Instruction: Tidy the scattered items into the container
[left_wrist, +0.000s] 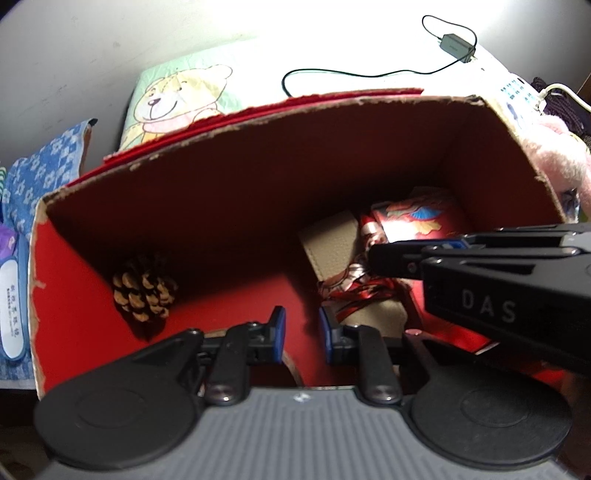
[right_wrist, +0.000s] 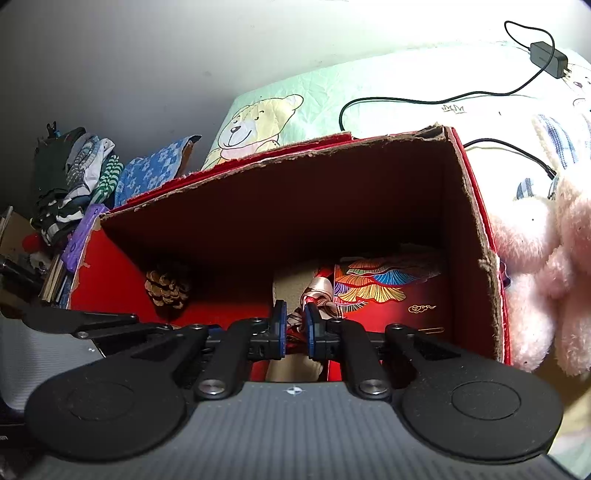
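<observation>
A red cardboard box (left_wrist: 236, 206) (right_wrist: 476, 236) stands open on the bed. Inside lie a pine cone (left_wrist: 142, 291) (right_wrist: 168, 290) at the left, a tan pouch (left_wrist: 328, 247) and a red patterned packet (left_wrist: 413, 218) (right_wrist: 384, 291) at the right. A red and white satin scarf (left_wrist: 354, 288) (right_wrist: 319, 291) lies crumpled over the pouch. My left gripper (left_wrist: 301, 332) hangs over the box floor, slightly open, with nothing between its pads. My right gripper (right_wrist: 295, 326) (left_wrist: 375, 258) reaches in from the right, its pads nearly together with scarf fabric between them.
The bed has a teddy-bear quilt (left_wrist: 177, 99) (right_wrist: 255, 125) with a black charger and cable (left_wrist: 456, 46) (right_wrist: 548, 59) behind the box. A pink plush toy (right_wrist: 546, 266) (left_wrist: 565, 162) leans on the box's right wall. Blue floral cloth (left_wrist: 40, 173) and piled clothes (right_wrist: 74, 181) sit left.
</observation>
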